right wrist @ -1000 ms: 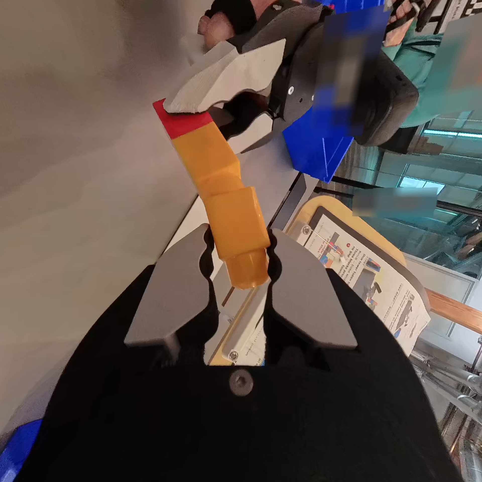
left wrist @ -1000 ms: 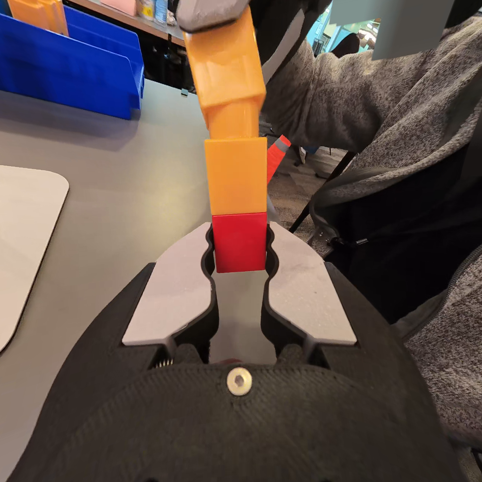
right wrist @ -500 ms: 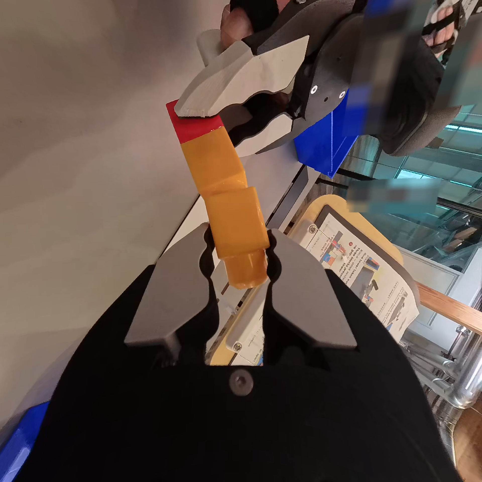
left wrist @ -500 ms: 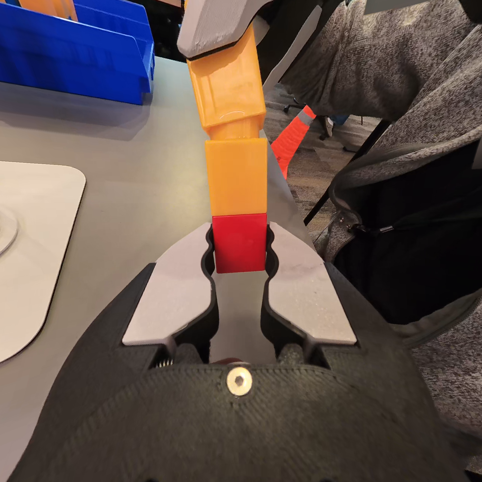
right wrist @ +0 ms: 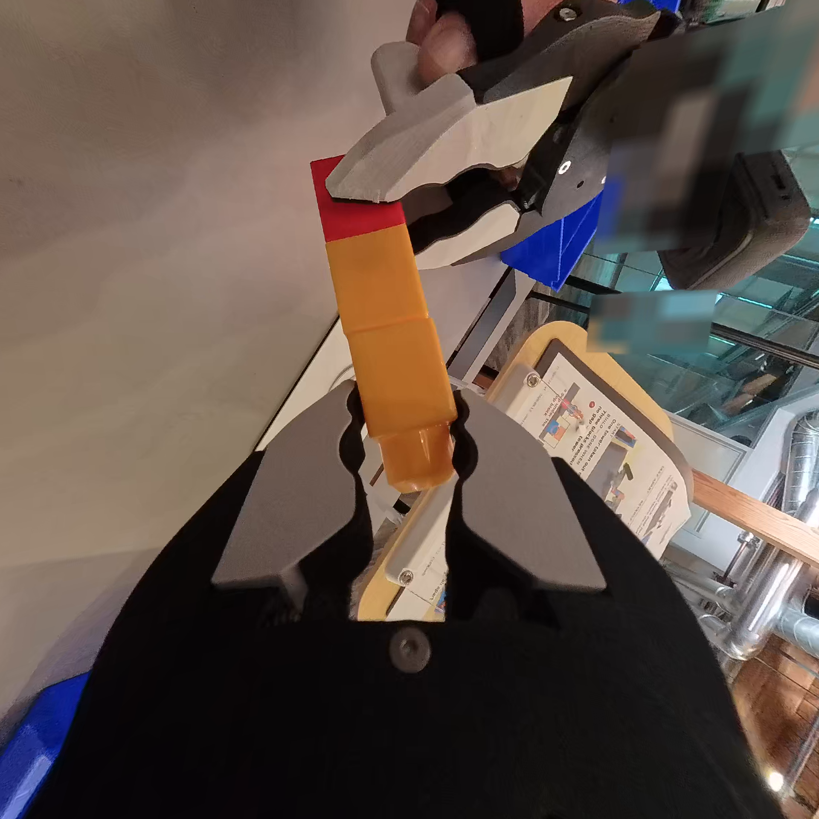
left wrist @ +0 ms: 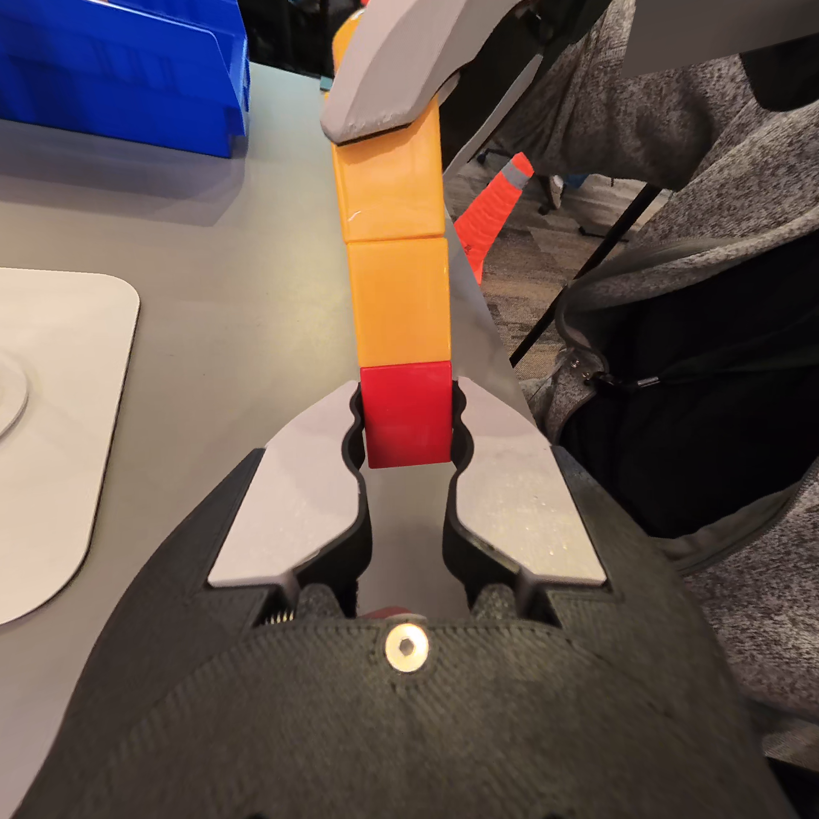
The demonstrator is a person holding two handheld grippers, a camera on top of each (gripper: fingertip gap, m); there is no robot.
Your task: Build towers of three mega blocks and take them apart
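Note:
A three-block tower is held in the air between both grippers. My left gripper is shut on the red block at one end. An orange block joins the red one, and a second orange block sits pressed against it. My right gripper is shut on that end orange block, its stud pointing toward the camera. In the right wrist view the red block shows under the left gripper's finger. In the left wrist view the right gripper's finger covers the orange block's far end.
A grey table lies below with a white mat at the left and a blue bin at the back left. A person in a grey sweater sits at the right. A framed instruction sheet stands beyond the table edge.
The end orange block, tilted with its neck showing a second ago, has swung into line and closed against the middle orange block. Both grippers kept their hold.

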